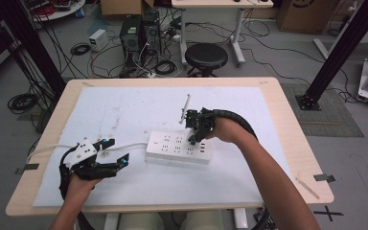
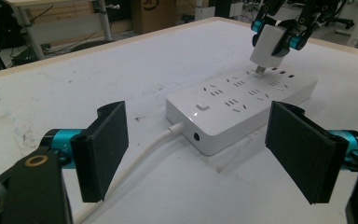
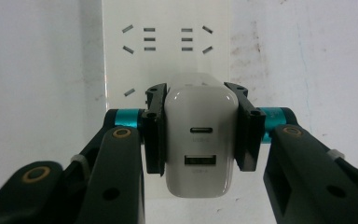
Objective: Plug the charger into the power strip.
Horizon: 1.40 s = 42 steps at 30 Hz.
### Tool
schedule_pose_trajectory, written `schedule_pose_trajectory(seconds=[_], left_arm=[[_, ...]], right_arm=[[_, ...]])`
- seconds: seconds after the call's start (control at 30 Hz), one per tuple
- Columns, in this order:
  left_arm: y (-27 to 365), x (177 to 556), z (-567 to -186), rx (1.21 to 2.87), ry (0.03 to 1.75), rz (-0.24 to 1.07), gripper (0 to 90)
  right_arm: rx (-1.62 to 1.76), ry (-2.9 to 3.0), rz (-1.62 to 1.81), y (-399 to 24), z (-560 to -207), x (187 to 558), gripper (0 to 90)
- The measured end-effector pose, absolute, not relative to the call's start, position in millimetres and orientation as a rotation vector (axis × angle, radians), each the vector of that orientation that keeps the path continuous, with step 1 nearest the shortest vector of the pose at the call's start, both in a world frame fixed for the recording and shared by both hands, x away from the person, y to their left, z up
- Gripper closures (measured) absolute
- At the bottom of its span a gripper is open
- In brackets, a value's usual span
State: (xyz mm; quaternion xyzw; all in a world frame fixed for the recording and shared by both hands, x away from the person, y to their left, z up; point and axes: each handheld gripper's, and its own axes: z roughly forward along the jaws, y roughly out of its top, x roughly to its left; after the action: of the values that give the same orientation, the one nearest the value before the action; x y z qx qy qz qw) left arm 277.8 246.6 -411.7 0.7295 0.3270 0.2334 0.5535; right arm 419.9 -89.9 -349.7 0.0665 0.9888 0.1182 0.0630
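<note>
right now the right gripper (image 3: 200,135) is clamped on a white usb charger (image 3: 200,140), 1 black pad pressed against each flat side, with the charger's 2 ports, 1 small oval and 1 wider slot, facing back toward the gripper's camera. in the left gripper view the same charger (image 2: 268,49) hangs prongs-down over the far part of the white power strip (image 2: 242,107), its metal pins just at the strip's top face above a socket; whether they have entered the slots cannot be told. in the high view the right gripper (image 1: 195,136) points down at the right half of the strip (image 1: 178,147), the person's right hand (image 1: 227,129) behind it.

the left gripper (image 1: 115,152) rests well to the left of the strip, jaws spread wide with nothing held; its 2 pads (image 2: 103,149) frame the strip's near end, apart from it. the strip's white cord (image 2: 135,161) runs out of that end and passes between the open jaws. everything lies on a white mat (image 1: 124,110) covering the wooden table (image 1: 292,143).
</note>
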Motion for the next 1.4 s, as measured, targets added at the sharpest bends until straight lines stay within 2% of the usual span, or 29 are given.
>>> schedule_pose_trajectory(seconds=[0.5, 0.8, 1.4], left_arm=[[249.0, 276.8, -415.1, 1.719, 0.792, 0.552, 21.3], [247.3, 276.7, -414.5, 1.719, 0.79, 0.556, 21.3], [250.2, 280.2, -417.1, 1.711, 0.8, 0.551, 21.3]], right_arm=[[0.225, 3.007, 0.274, -78.3, -352.5, 420.1, 63.5], [0.192, 3.02, 0.09, -58.5, -360.4, 422.2, 63.6], [0.26, 3.027, 0.09, -58.5, -362.8, 424.0, 63.8]])
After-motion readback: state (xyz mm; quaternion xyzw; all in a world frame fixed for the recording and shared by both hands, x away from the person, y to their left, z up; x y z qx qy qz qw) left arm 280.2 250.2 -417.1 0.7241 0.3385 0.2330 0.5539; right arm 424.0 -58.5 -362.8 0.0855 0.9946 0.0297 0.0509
